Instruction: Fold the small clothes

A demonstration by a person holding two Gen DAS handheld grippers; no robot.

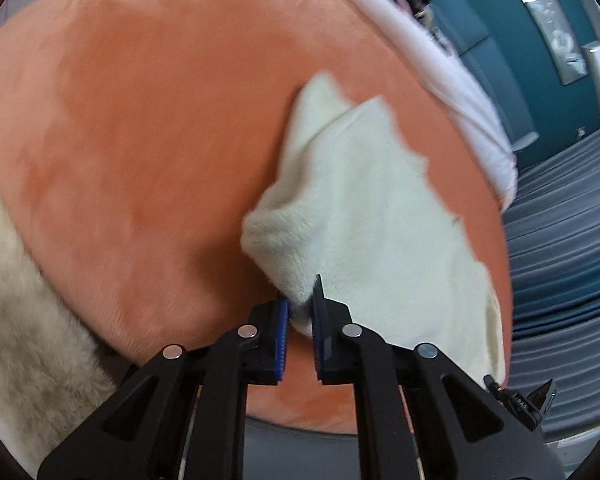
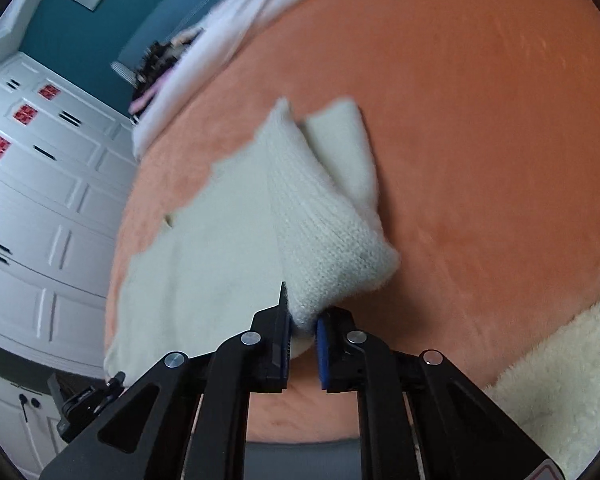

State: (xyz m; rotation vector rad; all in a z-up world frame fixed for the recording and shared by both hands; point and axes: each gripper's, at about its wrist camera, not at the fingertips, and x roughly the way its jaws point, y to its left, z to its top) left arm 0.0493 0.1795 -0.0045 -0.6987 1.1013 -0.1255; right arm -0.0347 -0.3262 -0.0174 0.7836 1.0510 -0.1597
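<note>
A small cream knitted garment lies on an orange plush surface. My left gripper is shut on the garment's near edge, which is lifted off the surface in a fold. In the right wrist view the same cream garment shows with a ribbed fold raised over its flat part. My right gripper is shut on that fold's near corner. The orange surface spreads to the right of it. The tip of the other gripper shows at each frame's lower edge.
A fluffy cream fleece lies at the surface's near left edge, seen also in the right wrist view. A white cloth lies along the far edge. Grey striped bedding, a teal wall and white cabinets lie beyond.
</note>
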